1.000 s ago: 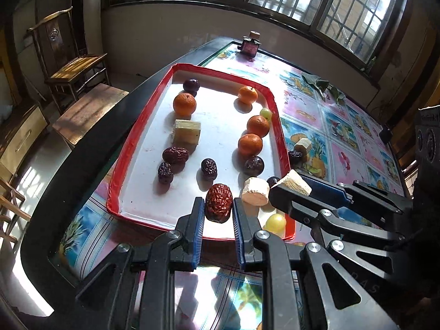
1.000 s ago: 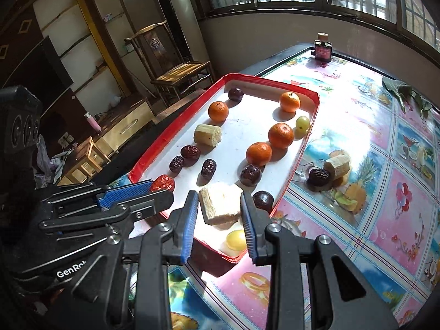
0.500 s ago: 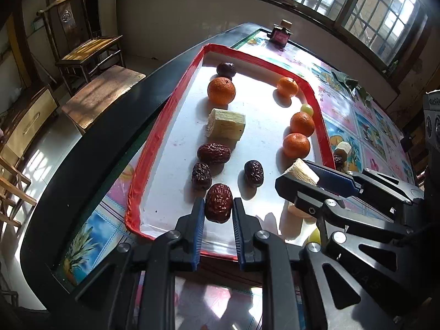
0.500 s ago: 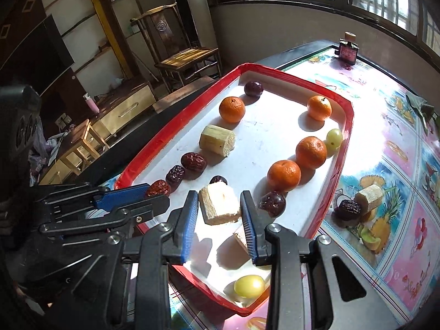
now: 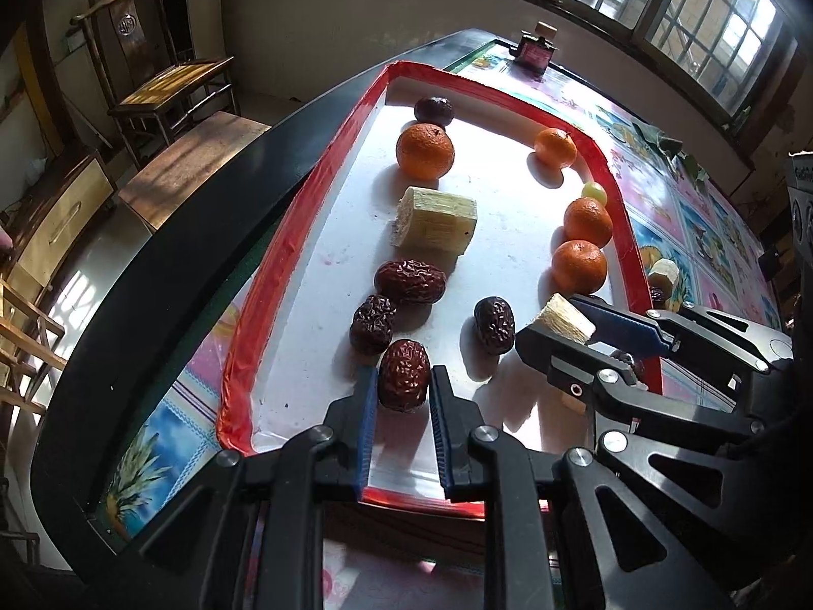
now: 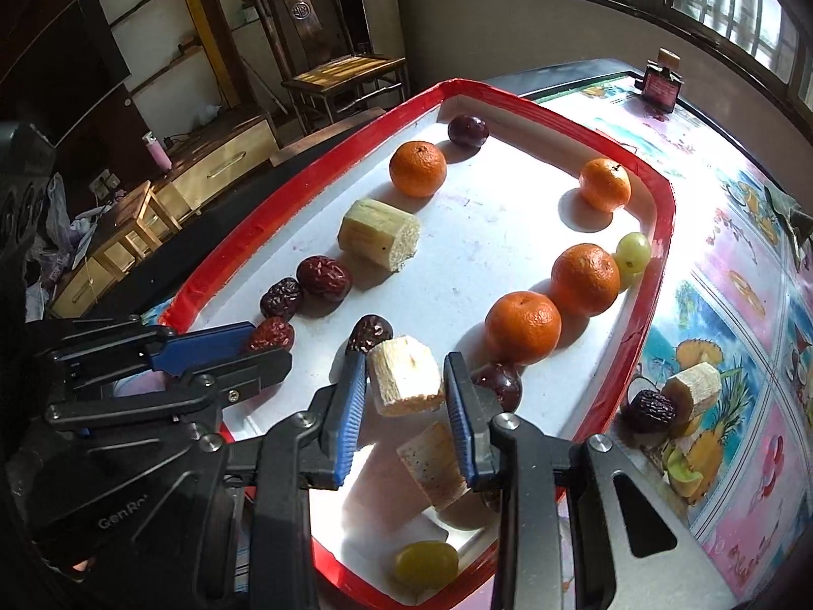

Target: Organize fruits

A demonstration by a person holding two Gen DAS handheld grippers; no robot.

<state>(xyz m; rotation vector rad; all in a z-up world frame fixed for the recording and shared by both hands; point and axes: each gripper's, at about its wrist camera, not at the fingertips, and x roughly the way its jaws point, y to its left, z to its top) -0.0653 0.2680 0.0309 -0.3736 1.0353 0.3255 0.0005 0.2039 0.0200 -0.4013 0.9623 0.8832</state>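
Observation:
My left gripper [image 5: 404, 385] is shut on a red date [image 5: 403, 374] and holds it over the near left part of the red-rimmed white tray [image 5: 264, 274]; the date also shows in the right wrist view [image 6: 272, 334]. My right gripper [image 6: 406, 391] is shut on a pale sugarcane piece [image 6: 405, 376], held above the tray, also seen in the left wrist view [image 5: 564, 319]. On the tray lie several dates [image 5: 410, 281], oranges [image 5: 425, 151], a sugarcane chunk [image 5: 437, 223], a dark plum [image 6: 468, 130] and green grapes [image 6: 632, 252].
Another sugarcane piece [image 6: 434, 462] and a green grape [image 6: 426, 564] lie at the tray's near end. Off the tray on the patterned tablecloth sit a date [image 6: 650, 409] and a sugarcane piece [image 6: 693, 389]. A small bottle [image 6: 660, 82] stands far back. A wooden chair [image 6: 335, 61] is beyond the table.
Both grippers have moved forward and left over the tray, each still holding its piece. The date now hangs close beside the group of dates.

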